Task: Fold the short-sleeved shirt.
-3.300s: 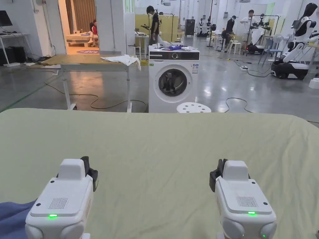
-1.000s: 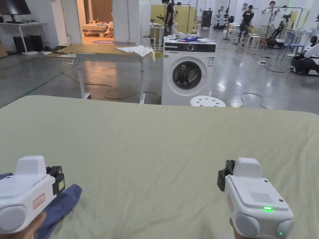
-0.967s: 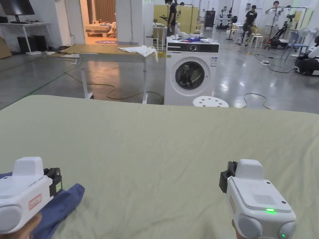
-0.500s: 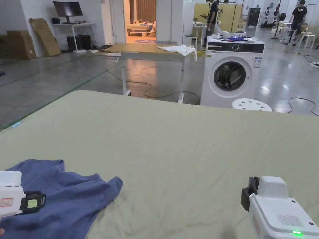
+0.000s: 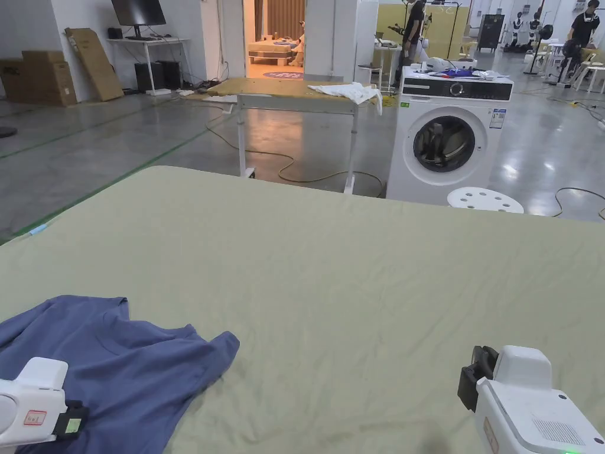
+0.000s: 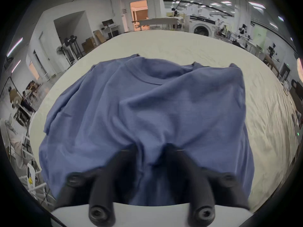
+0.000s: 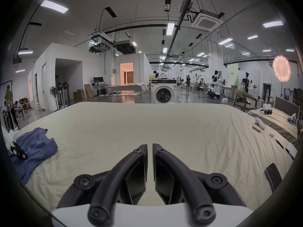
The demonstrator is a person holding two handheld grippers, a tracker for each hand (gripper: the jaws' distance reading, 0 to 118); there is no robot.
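1 blue shirt [image 5: 112, 360], 2 grippers—left [image 5: 71, 417], right [image 5: 469, 378]—1 washing machine [image 5: 449, 145], 1 white stool [image 5: 484, 200].

Glossy grey floor [image 5: 118, 159]; white washing machine [image 5: 450, 142]; wooden table [image 5: 283, 88]; ceiling strip lights [image 7: 170, 28]
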